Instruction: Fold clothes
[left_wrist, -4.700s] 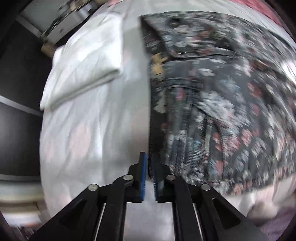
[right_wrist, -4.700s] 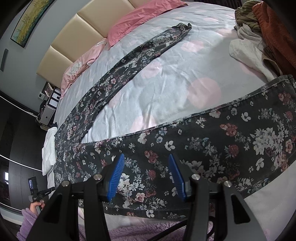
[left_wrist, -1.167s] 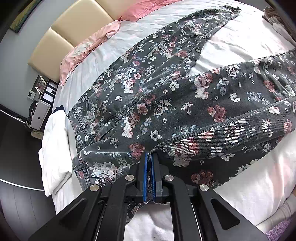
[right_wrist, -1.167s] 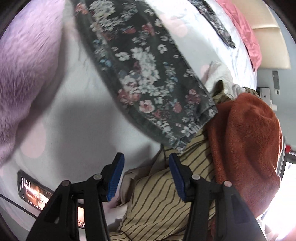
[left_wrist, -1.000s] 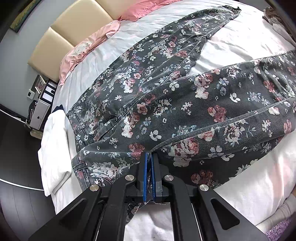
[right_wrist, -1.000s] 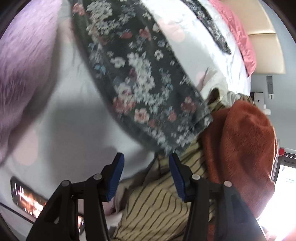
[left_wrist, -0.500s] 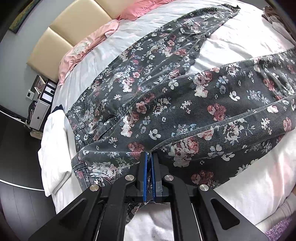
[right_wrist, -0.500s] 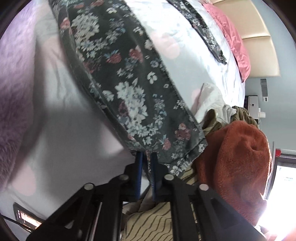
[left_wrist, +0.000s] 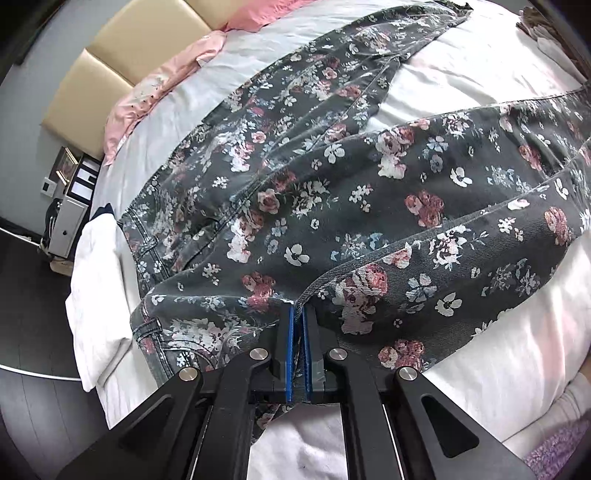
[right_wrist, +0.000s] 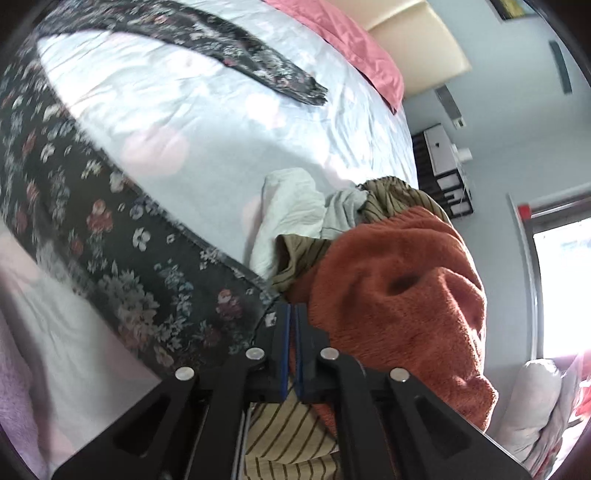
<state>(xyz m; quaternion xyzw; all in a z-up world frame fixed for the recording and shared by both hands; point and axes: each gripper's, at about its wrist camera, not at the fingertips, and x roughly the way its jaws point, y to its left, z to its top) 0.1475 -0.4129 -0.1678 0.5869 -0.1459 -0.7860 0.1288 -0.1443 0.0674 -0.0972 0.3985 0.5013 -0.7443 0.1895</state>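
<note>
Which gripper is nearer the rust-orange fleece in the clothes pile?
Right. The right gripper is shut on the floral pants at the hem, right beside the rust-orange fleece. The left gripper grips the pants near the waistband; no fleece in its view.

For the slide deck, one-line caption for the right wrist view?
Right gripper shut on the hem corner of the floral jeans, beside a rust fleece topping the laundry pile.

The pants (left_wrist: 332, 192) are dark grey with pink, white and blue flowers. The bed sheet (right_wrist: 207, 122) is white with pale pink dots. The pillows (left_wrist: 155, 88) are pink. The fluffy blanket (right_wrist: 399, 295) is rusty orange. The shirt (right_wrist: 291, 443) is tan with dark stripes.
</note>
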